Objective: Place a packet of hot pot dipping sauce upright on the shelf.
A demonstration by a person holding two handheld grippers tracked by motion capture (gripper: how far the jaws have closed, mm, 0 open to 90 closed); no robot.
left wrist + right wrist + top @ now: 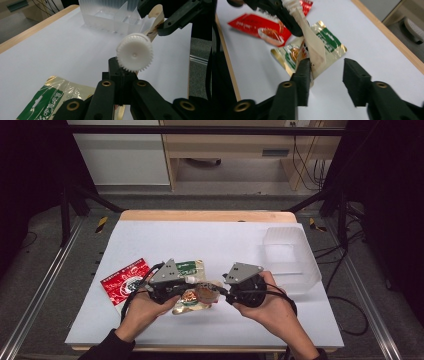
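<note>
High view: the left gripper [192, 287] and right gripper [222, 292] meet at table centre over a pouch [202, 292]. A clear plastic bin [292, 260] stands at three o'clock; its contents cannot be told here. A red packet [125, 280] lies at nine o'clock of the hands.

Left gripper view: the jaws are clamped tight on the pouch just below its white ridged cap [135, 53]. The bin [112, 17] at twelve o'clock shows dividers.

Right gripper view: the jaws stand apart, one touching the pouch's edge [314, 47]. A green-and-gold packet [327, 42] lies flat beneath.
</note>
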